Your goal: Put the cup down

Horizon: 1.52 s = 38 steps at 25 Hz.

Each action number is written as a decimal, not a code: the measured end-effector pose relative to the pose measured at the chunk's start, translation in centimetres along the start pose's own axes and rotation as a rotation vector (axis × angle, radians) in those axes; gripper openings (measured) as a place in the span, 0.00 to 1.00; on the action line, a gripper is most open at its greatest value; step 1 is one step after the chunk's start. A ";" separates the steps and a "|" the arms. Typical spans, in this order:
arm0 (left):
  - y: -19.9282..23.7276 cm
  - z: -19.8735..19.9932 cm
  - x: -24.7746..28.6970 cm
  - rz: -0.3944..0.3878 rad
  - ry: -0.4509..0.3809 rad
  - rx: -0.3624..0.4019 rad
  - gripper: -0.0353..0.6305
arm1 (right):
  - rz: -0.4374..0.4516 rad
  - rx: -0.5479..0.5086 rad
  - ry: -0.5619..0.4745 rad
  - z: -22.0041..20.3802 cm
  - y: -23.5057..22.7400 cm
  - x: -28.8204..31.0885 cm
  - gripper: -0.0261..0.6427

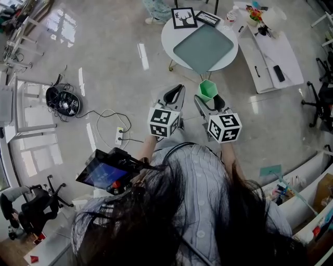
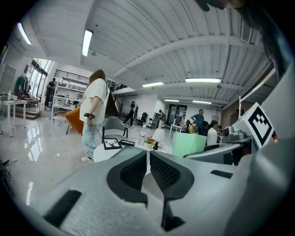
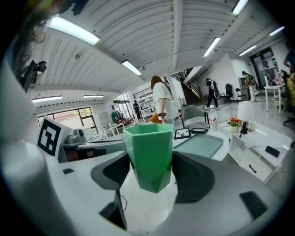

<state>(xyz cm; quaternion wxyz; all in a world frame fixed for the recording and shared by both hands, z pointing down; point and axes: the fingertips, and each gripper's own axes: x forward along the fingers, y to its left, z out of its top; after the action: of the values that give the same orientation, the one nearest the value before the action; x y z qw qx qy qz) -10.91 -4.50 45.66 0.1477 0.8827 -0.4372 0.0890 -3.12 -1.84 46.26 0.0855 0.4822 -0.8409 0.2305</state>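
A green faceted cup (image 3: 150,154) stands upright between my right gripper's (image 3: 150,173) jaws, which are shut on its sides. In the head view the cup (image 1: 207,90) hangs over the floor, just short of the round white table (image 1: 171,32). A grey-green tray (image 1: 203,48) lies on that table. My left gripper (image 1: 174,95) is held beside the right one (image 1: 209,102), its jaws nearly touching with nothing between them. In the left gripper view, past the left gripper (image 2: 148,169), the cup (image 2: 189,144) shows to the right.
Two framed pictures (image 1: 184,17) stand at the round table's far edge. A long white table (image 1: 283,57) with small items, flowers (image 1: 253,14) and a lamp sits to the right. Cables and a power strip (image 1: 119,136) lie on the floor to the left. A person (image 2: 93,117) stands beyond the table.
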 end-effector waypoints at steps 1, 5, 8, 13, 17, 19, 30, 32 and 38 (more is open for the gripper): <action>0.4 0.1 0.4 -0.006 0.000 0.000 0.10 | -0.007 0.003 -0.002 0.2 -0.2 0.5 0.49; 2.3 0.9 1.9 -0.030 0.004 0.001 0.10 | -0.032 0.018 -0.005 1.2 -0.9 2.7 0.49; 4.8 1.4 3.5 -0.048 0.017 -0.002 0.10 | -0.052 0.032 0.001 2.0 -1.2 5.5 0.49; 6.8 1.4 4.7 -0.072 0.030 -0.003 0.10 | -0.078 0.047 -0.005 2.4 -1.5 7.5 0.49; 6.3 1.4 4.9 -0.094 0.036 0.005 0.10 | -0.097 0.055 -0.015 2.4 -1.6 7.0 0.49; 6.0 1.2 4.9 -0.106 0.040 0.006 0.10 | -0.107 0.059 -0.014 2.2 -1.7 6.8 0.49; 5.2 -0.1 4.4 -0.129 0.049 -0.014 0.10 | -0.135 0.060 -0.007 1.6 -1.6 6.1 0.49; 5.1 -0.2 4.4 -0.129 0.050 -0.018 0.10 | -0.137 0.061 -0.003 1.5 -1.7 6.0 0.49; 5.5 -0.6 4.4 -0.107 0.049 -0.043 0.10 | -0.141 0.056 0.014 1.4 -2.4 6.3 0.49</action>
<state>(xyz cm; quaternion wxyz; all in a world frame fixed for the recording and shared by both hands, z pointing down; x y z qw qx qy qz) -12.71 -10.76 48.46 0.1818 0.8991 -0.3872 0.0933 -4.25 -8.34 48.04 0.0938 0.5406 -0.7975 0.2509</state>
